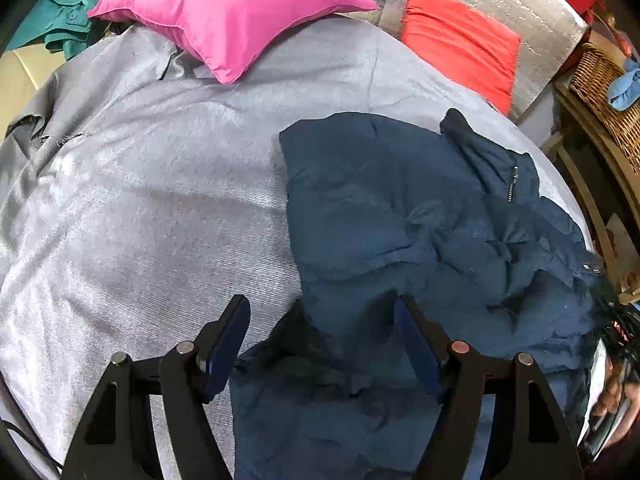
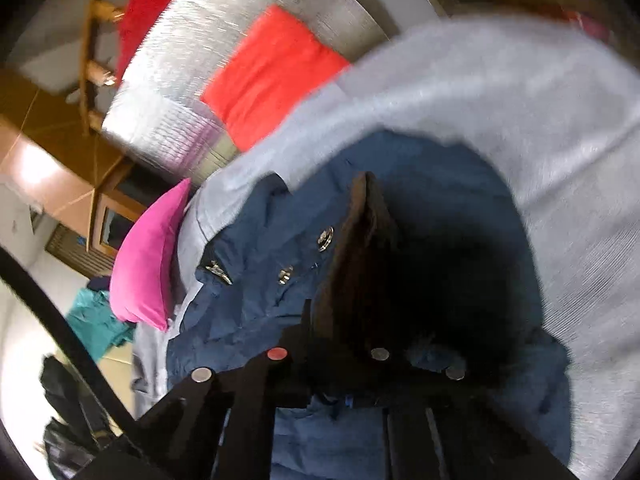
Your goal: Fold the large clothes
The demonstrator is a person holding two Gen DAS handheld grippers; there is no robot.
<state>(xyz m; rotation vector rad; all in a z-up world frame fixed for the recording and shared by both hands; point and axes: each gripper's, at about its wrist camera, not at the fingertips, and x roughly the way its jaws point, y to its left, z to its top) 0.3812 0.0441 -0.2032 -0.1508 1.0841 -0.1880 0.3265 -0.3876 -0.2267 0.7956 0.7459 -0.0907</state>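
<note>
A navy padded jacket (image 1: 400, 220) lies crumpled on the right half of a grey-covered bed (image 1: 140, 200). Its zipped collar points to the far right. My left gripper (image 1: 322, 308) hangs open just above the jacket's near left edge, with one finger over the bedcover and the other over the jacket. In the blurred right wrist view my right gripper (image 2: 362, 184) is shut, its fingers pressed together into the jacket (image 2: 260, 280) beside the metal snaps and a dark furry trim (image 2: 440, 280). That trim hides one finger.
A pink pillow (image 1: 228, 12) and a red pillow (image 1: 460, 48) lean at the head of the bed against a silvery headboard (image 1: 520, 4). A teal garment (image 1: 64, 12) lies far left. A wicker basket (image 1: 600, 92) stands right of the bed. A hand (image 1: 612, 396) shows at the right edge.
</note>
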